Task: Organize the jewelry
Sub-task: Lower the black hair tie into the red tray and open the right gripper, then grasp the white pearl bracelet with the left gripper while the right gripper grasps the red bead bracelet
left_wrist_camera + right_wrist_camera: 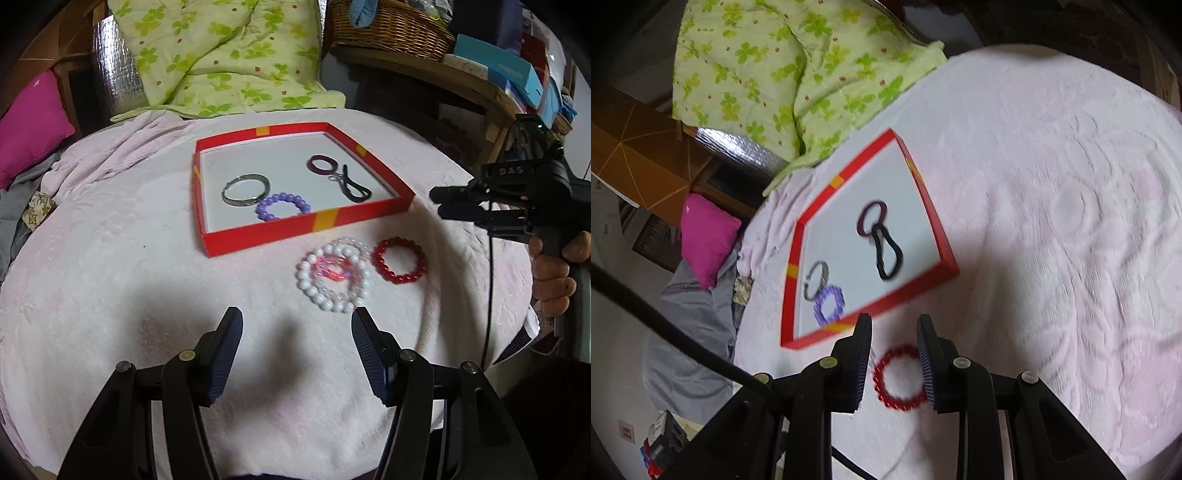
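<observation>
A red tray with a white floor holds a silver bangle, a purple bead bracelet and a dark ring linked to a black loop. On the pink cloth in front of it lie a white bead bracelet tangled with pink and clear ones, and a red bead bracelet. My left gripper is open and empty, just short of the white beads. My right gripper is slightly open; the red bead bracelet lies on the cloth under the gap, untouched by the pads.
A pink embossed blanket covers the round surface. Behind the tray lie a green clover quilt, a magenta cushion at the left, and a wicker basket with boxes on a shelf at the right. A hand grips the right tool.
</observation>
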